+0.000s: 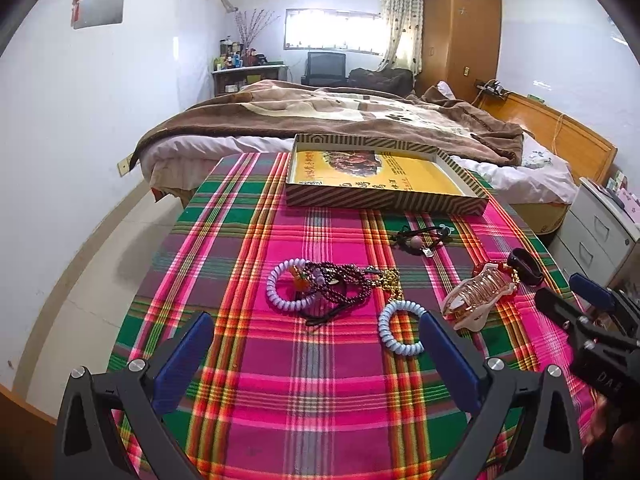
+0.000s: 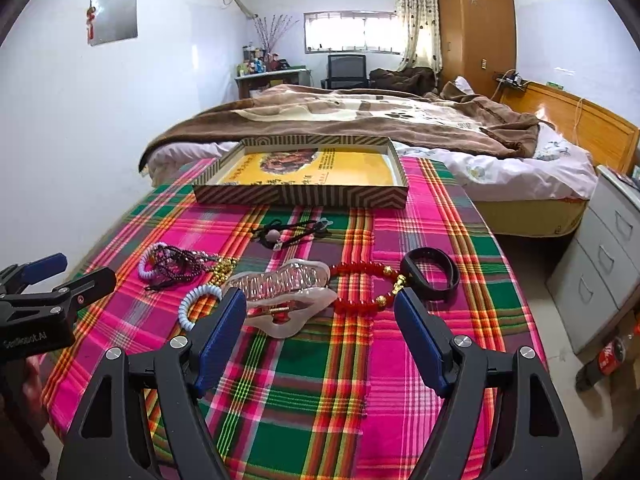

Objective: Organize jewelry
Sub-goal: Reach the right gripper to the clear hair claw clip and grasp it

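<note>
Jewelry lies on a plaid tablecloth (image 1: 328, 240). A pile of a pale coil bracelet, dark beads and a gold chain (image 1: 320, 284) sits mid-table, with a loose coil hair tie (image 1: 401, 327) beside it. A clear hair claw (image 2: 280, 294), a red bead bracelet (image 2: 362, 286) and a black band (image 2: 432, 276) lie to the right. A black cord with a pink bead (image 2: 288, 232) lies farther back. My left gripper (image 1: 316, 328) is open and empty, just short of the pile. My right gripper (image 2: 320, 304) is open and empty, straddling the claw's near end.
A shallow striped box with a yellow floor (image 1: 380, 176) stands at the table's far edge. Behind it is a bed with a brown blanket (image 1: 340, 112). A grey drawer cabinet (image 2: 608, 256) stands to the right of the table.
</note>
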